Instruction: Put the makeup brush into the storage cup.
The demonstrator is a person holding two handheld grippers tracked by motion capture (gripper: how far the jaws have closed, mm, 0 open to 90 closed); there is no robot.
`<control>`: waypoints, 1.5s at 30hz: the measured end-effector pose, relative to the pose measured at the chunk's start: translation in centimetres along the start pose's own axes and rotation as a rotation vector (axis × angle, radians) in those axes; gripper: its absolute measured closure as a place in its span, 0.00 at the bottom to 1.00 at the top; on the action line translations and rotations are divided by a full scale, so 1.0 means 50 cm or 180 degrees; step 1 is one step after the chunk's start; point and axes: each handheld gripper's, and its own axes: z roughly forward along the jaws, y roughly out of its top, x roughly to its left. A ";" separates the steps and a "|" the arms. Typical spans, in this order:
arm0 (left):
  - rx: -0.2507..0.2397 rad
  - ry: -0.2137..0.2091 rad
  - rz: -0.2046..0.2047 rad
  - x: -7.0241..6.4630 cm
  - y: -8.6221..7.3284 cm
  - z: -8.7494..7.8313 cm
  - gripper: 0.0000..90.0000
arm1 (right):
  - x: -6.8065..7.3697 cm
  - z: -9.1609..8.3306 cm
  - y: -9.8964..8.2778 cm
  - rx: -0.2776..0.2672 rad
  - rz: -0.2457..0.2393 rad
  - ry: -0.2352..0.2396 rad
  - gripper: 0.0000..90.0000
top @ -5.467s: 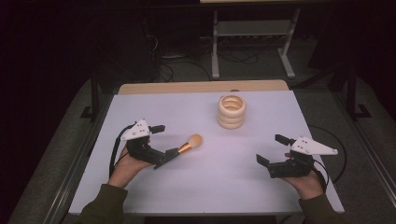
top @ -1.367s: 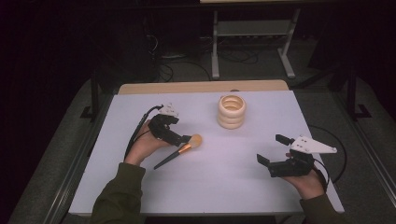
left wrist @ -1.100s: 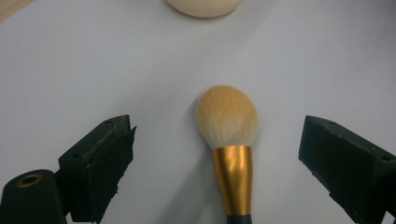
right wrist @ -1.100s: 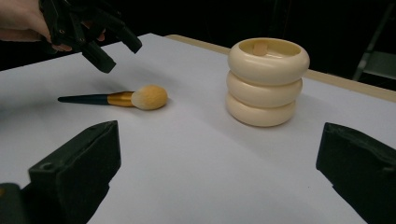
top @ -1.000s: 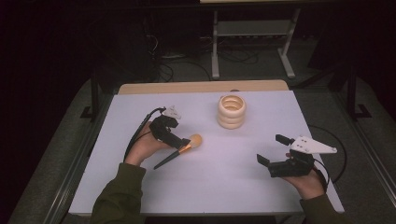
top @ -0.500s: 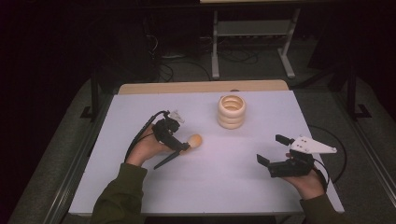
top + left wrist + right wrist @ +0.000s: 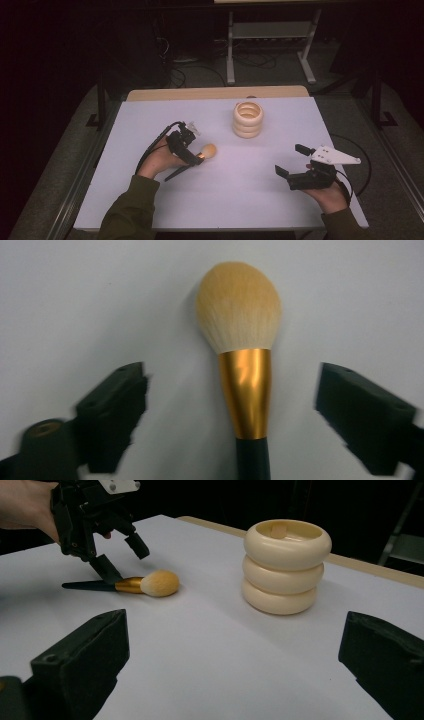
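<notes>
**Left gripper down over the brush, jaws drawing in**

Lowered since a second ago: left gripper (image 7: 192,150) now tipped down over the makeup brush (image 7: 196,159), where before it was held higher and nearer the table's far side. Jaws just closing a little, yet spread wide either side of the gold ferrule (image 7: 246,390) in the left gripper view, with bare table between each pad and the brush. No contact, then; nothing pinched. Brush lying flat near the middle-left of the table, pale bristle head (image 7: 238,308) pointing toward the stacked cream holder (image 7: 248,119), dark handle running back under the hand (its tip hidden beneath the gripper in the high view, so hard to say whether the palm touches it). Brush in much the same spot as half a second ago.

Probably the start of a grasp: straddled and lined up, not yet taken. Likely destination the ring holder, well apart to the right and empty as far as can be judged.

Right gripper (image 7: 300,165) parked near the table's right front, unmoved, jaws wide apart on nothing.

Plain white table (image 7: 250,200) with a wooden far edge. Beyond it a dim room: dark floor, loose cables, and the legs of a metal stand (image 7: 270,45).
</notes>
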 end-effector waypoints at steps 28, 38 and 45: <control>0.0179 0.0002 -0.0146 -0.013 0.012 0.031 0.39 | -0.001 0.003 -0.002 0.0026 0.0006 0.0010 0.00; 0.0243 -0.0031 -0.0242 -0.005 0.014 0.042 0.49 | -0.002 0.002 -0.002 0.0017 0.0000 0.0004 0.00; 0.0373 -0.0084 -0.0174 0.001 0.023 0.044 0.53 | -0.001 0.001 -0.002 0.0034 0.0039 0.0004 0.00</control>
